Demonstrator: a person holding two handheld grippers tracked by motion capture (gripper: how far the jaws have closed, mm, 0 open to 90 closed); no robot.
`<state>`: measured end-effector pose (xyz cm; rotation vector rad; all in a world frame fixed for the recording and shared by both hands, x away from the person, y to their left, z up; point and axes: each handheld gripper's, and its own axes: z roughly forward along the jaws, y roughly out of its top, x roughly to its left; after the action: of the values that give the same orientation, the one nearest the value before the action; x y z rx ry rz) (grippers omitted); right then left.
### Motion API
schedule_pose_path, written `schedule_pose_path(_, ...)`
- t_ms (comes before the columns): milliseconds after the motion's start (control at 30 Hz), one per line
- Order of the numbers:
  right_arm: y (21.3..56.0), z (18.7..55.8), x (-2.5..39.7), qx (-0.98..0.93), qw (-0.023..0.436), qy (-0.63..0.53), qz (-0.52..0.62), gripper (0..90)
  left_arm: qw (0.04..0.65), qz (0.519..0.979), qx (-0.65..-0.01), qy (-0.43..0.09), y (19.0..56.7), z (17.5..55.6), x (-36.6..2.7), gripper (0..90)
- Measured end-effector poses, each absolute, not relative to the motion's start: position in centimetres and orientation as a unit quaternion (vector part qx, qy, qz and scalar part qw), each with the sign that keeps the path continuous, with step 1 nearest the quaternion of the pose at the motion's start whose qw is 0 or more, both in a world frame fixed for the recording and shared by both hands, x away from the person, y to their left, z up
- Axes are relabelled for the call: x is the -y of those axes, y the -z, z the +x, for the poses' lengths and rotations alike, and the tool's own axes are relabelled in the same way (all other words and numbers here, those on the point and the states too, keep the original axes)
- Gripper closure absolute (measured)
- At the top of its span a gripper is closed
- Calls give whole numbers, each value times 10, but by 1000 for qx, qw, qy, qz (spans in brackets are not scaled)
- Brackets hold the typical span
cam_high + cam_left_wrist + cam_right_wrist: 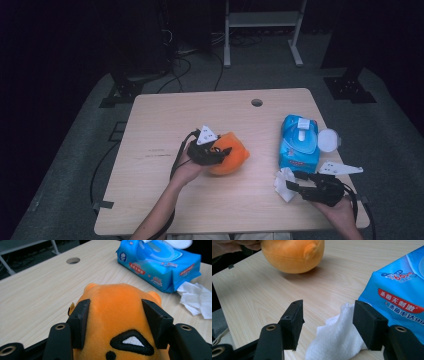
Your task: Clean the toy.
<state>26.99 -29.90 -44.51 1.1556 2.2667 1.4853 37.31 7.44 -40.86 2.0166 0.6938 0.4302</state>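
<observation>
Orange plush toy [117, 312]: clamped betw. L gripper [116, 315] jaws, table [165, 120] centre.
White wipe [339, 340]: lies betw. spread jaws of R gripper [328, 323], touching blue pack.
Wipes pack [402, 292]: lid flipped open; Chinese text, "66" and "99" legible.

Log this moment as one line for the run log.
left claw: shut on orange plush toy | right claw: open, around white wipe | blue wipes pack: lid open
</observation>
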Motion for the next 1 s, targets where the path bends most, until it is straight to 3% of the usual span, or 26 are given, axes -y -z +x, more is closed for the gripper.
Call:
schedule_pose_path(667,449,273,300,-763,93,-500,399,360,477,812,-306,-142,408,367,-97,221)
schedule_pose_path(1000,450,273,298,-765,92,-498,398,352,481,808,-311,-140,406,356,-115,197)
